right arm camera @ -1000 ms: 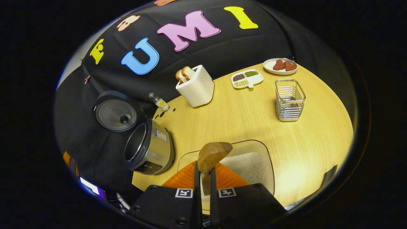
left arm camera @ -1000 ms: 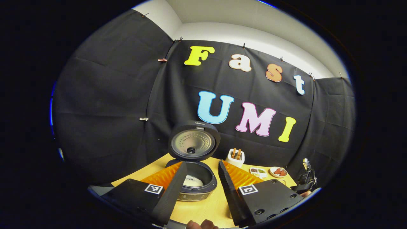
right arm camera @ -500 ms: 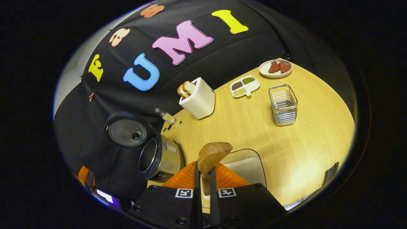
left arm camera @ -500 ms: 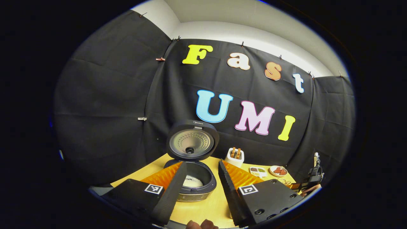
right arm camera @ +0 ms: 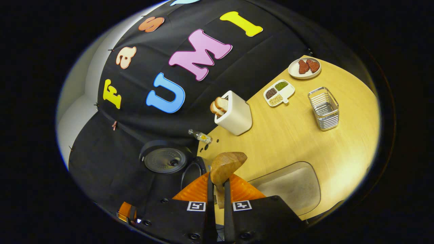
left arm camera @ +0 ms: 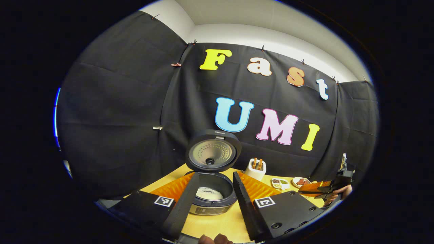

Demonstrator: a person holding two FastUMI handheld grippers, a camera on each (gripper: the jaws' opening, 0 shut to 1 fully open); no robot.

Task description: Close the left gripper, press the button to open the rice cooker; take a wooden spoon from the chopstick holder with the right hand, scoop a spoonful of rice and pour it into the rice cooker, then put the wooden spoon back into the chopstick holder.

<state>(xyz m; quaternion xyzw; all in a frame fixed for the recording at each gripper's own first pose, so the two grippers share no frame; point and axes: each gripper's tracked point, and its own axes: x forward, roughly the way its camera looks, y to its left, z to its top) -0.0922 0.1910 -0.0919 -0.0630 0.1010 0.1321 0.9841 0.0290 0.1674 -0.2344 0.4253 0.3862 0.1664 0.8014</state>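
My right gripper point(right arm camera: 217, 189) pinches the wooden spoon point(right arm camera: 225, 166) by its handle, bowl up and forward. Just beyond my fingers sits the clear tray of rice point(right arm camera: 291, 186) near the table edge point(right arm camera: 352, 162). Open tabletop stretches between it and the wire chopstick holder point(right arm camera: 323, 108) farther right. The view has swung since a second ago: the rice cooker point(right arm camera: 190, 171) now lies straight ahead, closer. My left gripper point(left arm camera: 212, 200) stands spread wide, holding nothing, framing the open cooker point(left arm camera: 213, 193), lid point(left arm camera: 212, 152) upright, rice inside. I can't read the lid's lettering or any label. Beyond are a toaster point(right arm camera: 234, 113) and dishes by the wall.
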